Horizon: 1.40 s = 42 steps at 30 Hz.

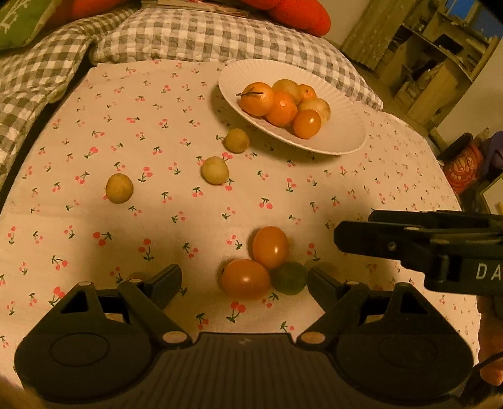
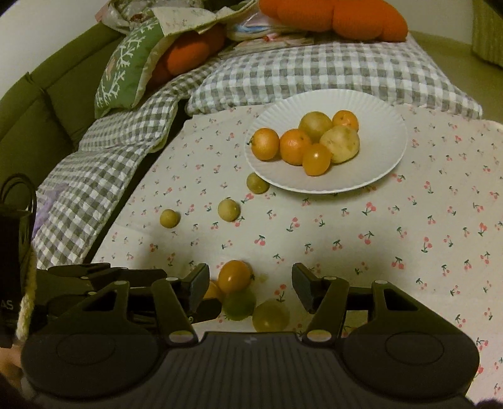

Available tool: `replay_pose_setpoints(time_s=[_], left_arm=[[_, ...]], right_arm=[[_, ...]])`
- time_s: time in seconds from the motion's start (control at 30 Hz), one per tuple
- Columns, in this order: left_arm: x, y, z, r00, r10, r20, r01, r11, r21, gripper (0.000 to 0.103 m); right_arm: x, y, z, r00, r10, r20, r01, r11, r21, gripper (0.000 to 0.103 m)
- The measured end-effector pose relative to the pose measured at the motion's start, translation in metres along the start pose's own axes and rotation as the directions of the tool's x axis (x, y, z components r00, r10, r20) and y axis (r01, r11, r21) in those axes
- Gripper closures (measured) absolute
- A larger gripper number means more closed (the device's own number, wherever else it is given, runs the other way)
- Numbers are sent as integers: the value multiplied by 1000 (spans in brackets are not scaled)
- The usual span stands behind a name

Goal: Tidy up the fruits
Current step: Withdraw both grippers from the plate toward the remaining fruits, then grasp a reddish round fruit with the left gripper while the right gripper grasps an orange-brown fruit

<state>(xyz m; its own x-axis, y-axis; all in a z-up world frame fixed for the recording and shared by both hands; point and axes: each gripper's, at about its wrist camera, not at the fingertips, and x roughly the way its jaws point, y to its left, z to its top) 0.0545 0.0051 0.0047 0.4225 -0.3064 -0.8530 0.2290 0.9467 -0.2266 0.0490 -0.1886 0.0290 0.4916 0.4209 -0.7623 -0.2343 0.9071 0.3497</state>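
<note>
A white plate [image 1: 339,138] at the back holds several orange and yellow fruits [image 1: 283,107]; it also shows in the right wrist view [image 2: 371,170]. Three small yellow fruits [image 1: 215,170] lie loose on the cherry-print cloth left of the plate. My left gripper [image 1: 243,283] is open around two orange tomatoes [image 1: 245,278] and a green one [image 1: 289,278]. My right gripper [image 2: 250,288] is open and empty over the same cluster [image 2: 234,275], with a second green tomato [image 2: 270,314] below it. The right gripper also shows in the left wrist view [image 1: 339,239].
The cherry-print cloth [image 1: 157,229] covers the table. A grey checked blanket [image 2: 103,157], a green cushion [image 2: 125,69] and orange cushions [image 2: 333,15] lie on the sofa behind. Shelves [image 1: 433,53] and an orange container [image 1: 462,163] stand to the right.
</note>
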Motion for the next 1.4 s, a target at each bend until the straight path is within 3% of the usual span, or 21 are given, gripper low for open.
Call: replay_pose_setpoints(time_s=[0.17,0.37,0.63,0.97,1.2,1.4], left_arm=[[4,-2,-1,1000,9,-12,-8,1000,10,31],[7,-3,-2,1000,5,-18,-5,1000,14,47],[9,-8,-2,1000,-14,-16,14,999,44,80],[7,-5,-1,1000,-3,-10,3,999,34,82],[-2,-2,3,1000,-2,13,2,1000,15,95],[2,4,5,1000,-28,5,29,999,-30,92]], right_arm=[[7,0,-2,1000,-5,-22,5,1000,3,49],[10,0,-3,999,-14,-32,14,1000,-4,49],[15,-1,-3,999,-30,-38,30,999,-11,49],[20,1,-4,999,-39,-38,38,999,-19,49],[19,-1,-2,999,-54,-1,54,998,-13,49],[22,-2,-2,998,-61,-7,61,998,-2,49]])
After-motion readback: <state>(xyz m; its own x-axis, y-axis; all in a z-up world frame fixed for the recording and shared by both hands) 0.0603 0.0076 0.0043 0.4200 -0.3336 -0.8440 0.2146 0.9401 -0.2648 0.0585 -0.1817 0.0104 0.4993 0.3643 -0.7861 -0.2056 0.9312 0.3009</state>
